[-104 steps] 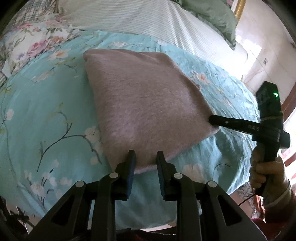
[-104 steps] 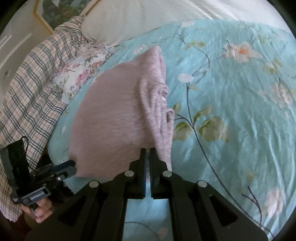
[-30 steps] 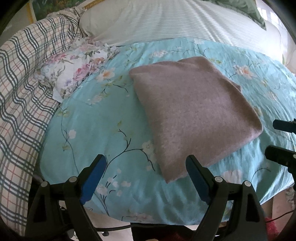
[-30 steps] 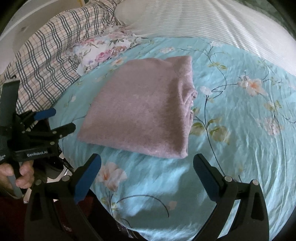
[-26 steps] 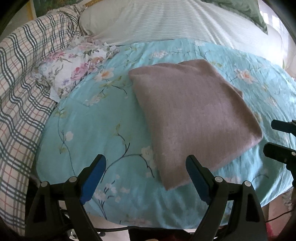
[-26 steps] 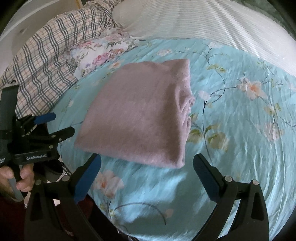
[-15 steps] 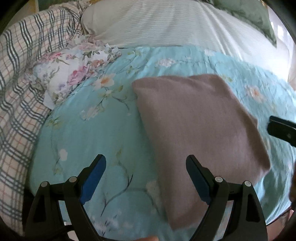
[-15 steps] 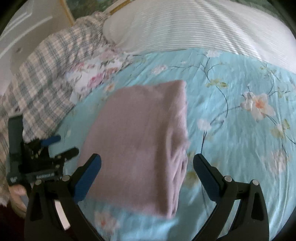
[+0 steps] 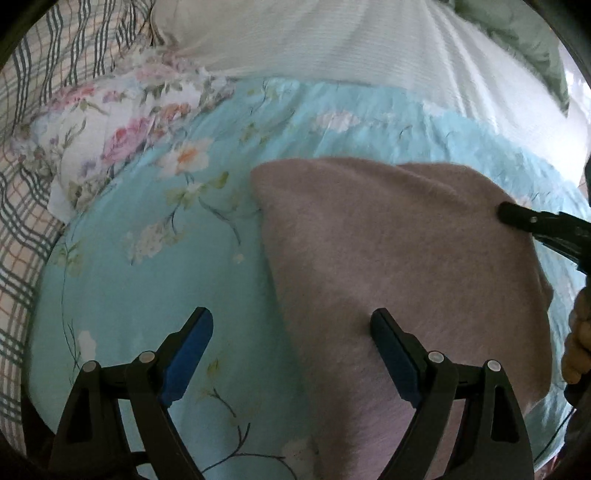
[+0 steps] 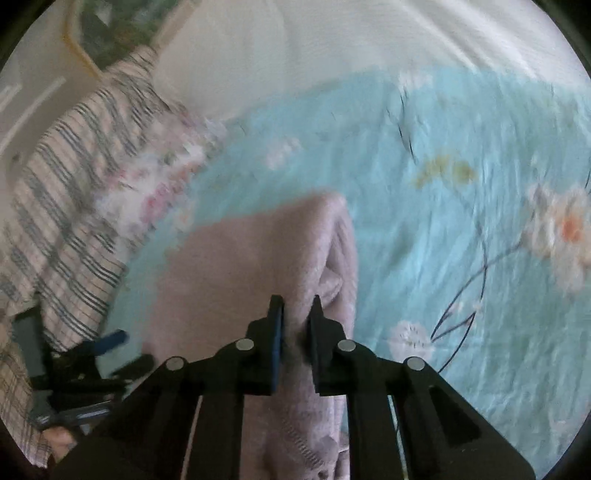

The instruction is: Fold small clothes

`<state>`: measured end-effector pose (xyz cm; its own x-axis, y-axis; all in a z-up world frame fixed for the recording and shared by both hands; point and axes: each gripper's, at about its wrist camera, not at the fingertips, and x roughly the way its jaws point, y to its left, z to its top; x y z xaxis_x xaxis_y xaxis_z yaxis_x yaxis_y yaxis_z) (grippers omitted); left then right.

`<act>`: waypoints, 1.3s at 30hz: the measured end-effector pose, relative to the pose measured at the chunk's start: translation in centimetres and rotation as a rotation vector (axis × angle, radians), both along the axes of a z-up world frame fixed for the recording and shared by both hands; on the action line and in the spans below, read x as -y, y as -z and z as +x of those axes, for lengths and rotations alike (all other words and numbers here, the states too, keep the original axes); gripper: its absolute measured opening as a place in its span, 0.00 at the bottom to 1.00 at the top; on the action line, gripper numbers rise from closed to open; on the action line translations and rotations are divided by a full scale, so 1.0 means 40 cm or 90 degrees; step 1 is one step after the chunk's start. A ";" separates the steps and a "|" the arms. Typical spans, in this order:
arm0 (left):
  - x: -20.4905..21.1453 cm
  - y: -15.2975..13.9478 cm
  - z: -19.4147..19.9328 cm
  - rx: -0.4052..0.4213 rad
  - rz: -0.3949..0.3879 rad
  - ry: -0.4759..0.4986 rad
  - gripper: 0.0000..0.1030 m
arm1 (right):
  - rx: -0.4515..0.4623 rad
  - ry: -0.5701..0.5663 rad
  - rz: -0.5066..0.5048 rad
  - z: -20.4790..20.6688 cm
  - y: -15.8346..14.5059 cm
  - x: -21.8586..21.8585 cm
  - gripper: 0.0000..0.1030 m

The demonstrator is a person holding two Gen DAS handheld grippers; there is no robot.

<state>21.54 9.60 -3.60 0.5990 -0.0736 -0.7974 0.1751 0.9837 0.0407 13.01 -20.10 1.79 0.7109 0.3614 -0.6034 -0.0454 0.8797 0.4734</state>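
A folded pinkish-grey knit garment (image 9: 406, 273) lies on the turquoise floral bedspread (image 9: 155, 280). My left gripper (image 9: 291, 328) hangs open over the garment's left edge, one finger above the bedspread and the other above the cloth, gripping nothing. In the right wrist view my right gripper (image 10: 296, 308) has its jaws closing on the garment's (image 10: 236, 273) thick layered edge, and cloth is pinched between the pads. The right gripper (image 9: 532, 223) also shows at the garment's right side in the left wrist view. The left gripper (image 10: 92, 354) appears at the lower left of the right wrist view.
A plaid blanket (image 9: 22, 177) and a floral cloth (image 9: 110, 122) lie left of the bedspread. A white striped pillow (image 9: 351, 40) and a green pillow (image 9: 524, 44) lie behind it. A hand (image 9: 576, 350) shows at the right edge. A framed picture (image 10: 110, 33) hangs on the wall.
Both grippers moved in close over the garment. The right jaws went from wide open to nearly closed on the garment's layered edge. The left jaws stayed wide.
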 end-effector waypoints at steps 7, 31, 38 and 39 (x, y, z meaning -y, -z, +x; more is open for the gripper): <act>0.042 0.082 0.019 -0.004 0.047 0.014 0.90 | -0.084 0.022 -0.045 0.060 0.119 0.021 0.08; -0.021 0.022 -0.251 -0.007 0.039 0.013 0.92 | -0.044 -0.023 -0.110 -0.280 0.004 -0.091 0.85; -0.032 0.027 -0.367 -0.006 0.057 0.041 0.92 | -0.057 -0.082 -0.171 -0.387 0.018 -0.140 0.95; -0.030 0.026 -0.382 -0.008 0.061 0.044 0.92 | -0.059 -0.090 -0.176 -0.399 0.021 -0.150 0.95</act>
